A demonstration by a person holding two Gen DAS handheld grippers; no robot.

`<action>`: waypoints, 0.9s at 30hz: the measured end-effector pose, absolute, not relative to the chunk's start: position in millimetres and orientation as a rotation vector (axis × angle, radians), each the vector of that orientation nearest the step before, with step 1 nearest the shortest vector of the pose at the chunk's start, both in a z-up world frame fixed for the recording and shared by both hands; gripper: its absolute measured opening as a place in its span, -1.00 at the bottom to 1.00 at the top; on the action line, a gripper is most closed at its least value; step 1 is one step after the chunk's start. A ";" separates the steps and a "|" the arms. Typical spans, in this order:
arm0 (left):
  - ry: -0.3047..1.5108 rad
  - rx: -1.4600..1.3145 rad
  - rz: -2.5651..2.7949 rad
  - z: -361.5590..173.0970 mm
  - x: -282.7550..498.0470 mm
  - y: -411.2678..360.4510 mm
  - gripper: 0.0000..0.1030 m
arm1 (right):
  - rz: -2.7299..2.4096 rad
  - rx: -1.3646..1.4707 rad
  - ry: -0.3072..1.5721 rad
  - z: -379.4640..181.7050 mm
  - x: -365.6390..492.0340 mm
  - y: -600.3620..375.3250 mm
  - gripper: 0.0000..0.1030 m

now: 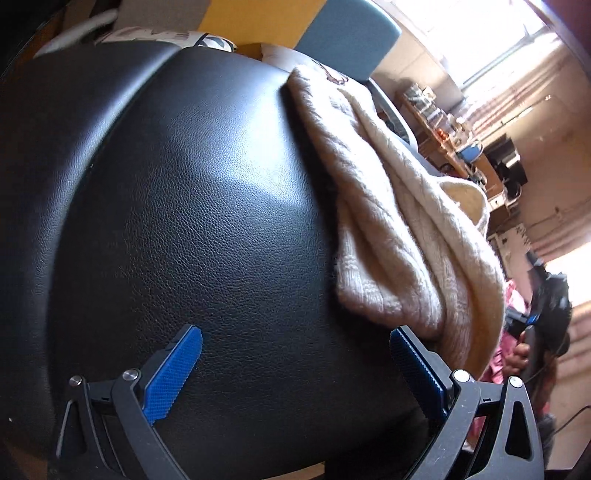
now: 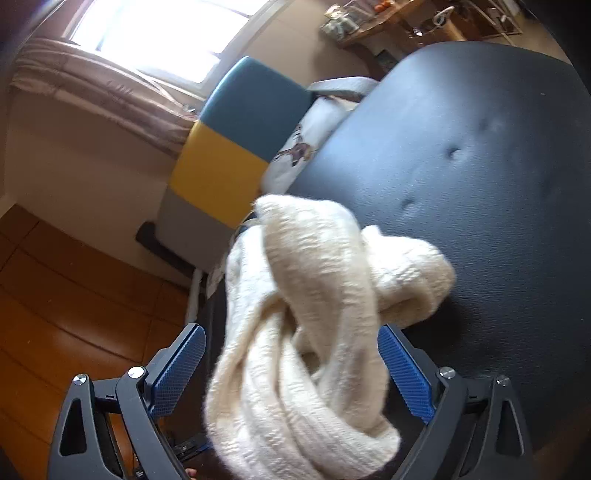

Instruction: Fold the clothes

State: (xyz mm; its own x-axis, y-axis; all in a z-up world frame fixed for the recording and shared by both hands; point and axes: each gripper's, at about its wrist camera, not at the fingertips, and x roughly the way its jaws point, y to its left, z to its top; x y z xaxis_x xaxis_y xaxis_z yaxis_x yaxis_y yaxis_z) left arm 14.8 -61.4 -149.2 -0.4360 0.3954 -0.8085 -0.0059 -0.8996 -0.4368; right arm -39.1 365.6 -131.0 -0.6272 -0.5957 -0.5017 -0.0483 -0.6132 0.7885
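A cream knit sweater (image 1: 399,221) lies bunched along the right edge of a black leather surface (image 1: 192,206). My left gripper (image 1: 295,332) hovers open over bare leather, its right pad (image 1: 413,369) just short of the sweater's ribbed hem. In the right wrist view the same sweater (image 2: 306,332) is twisted into thick rolls and droops off the edge of the leather surface (image 2: 480,184). My right gripper (image 2: 291,329) is open, and the rolled knit sits between its widely spread fingers, with the lower folds hiding the space behind them. That right gripper (image 1: 532,321) shows at the far right of the left wrist view, held by a hand (image 1: 517,354).
A blue, yellow and grey padded chair (image 2: 236,147) stands beyond the leather surface, with a white printed cloth (image 2: 306,140) on it. Wooden floor (image 2: 74,295) lies to the left below. A cluttered wooden shelf (image 1: 443,133) and bright windows (image 2: 159,33) fill the background.
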 end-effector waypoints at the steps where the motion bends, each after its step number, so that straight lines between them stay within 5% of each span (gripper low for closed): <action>1: -0.543 -1.511 2.416 -149.4 14.5 -60.7 0.99 | -2.264 1.146 -1.174 -138.0 -39.4 369.1 0.79; 5: -0.515 -1.518 2.431 -150.3 13.6 -58.0 0.99 | -2.180 1.243 -1.222 -169.1 -40.3 371.9 0.36; 6: -0.508 -1.519 2.434 -150.5 13.3 -57.4 0.99 | -2.175 1.286 -1.207 -178.4 -40.0 365.7 0.02; 7: -0.501 -1.521 2.438 -150.8 13.1 -56.7 0.99 | -2.198 1.334 -1.174 -184.0 -39.6 360.8 -0.56; 8: -0.494 -1.523 2.442 -151.0 12.9 -56.0 0.99 | -2.203 1.365 -1.168 -190.8 -40.3 357.7 -0.72; 13: -0.312 -1.505 2.532 -145.5 17.6 -43.5 0.98 | -2.240 1.420 -1.101 -206.1 -40.2 349.6 -0.76; 17: -0.335 -1.399 2.462 -132.7 4.4 -23.8 0.73 | -2.240 1.421 -1.064 -201.5 -39.0 348.6 -0.76; 22: -0.333 -1.268 2.350 -116.8 -19.7 7.3 0.69 | -2.233 1.442 -1.058 -190.2 -42.2 344.9 -0.72; 25: -0.282 -1.265 2.281 -115.5 -41.2 30.9 0.14 | -2.233 1.456 -1.000 -185.9 -45.2 340.3 -0.63; 27: -0.236 -1.321 2.254 -123.8 -52.0 38.2 -0.39 | -2.203 1.441 -1.013 -186.5 -46.6 339.3 -0.49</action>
State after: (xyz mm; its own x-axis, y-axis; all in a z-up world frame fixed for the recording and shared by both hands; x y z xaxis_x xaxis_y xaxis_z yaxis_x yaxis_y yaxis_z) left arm -52.0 38.2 -123.8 -0.3951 0.5102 -0.7639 -0.3411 -0.8536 -0.3937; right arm -46.6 339.3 -186.5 -0.4401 -0.6044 -0.6640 -0.1108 -0.6973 0.7081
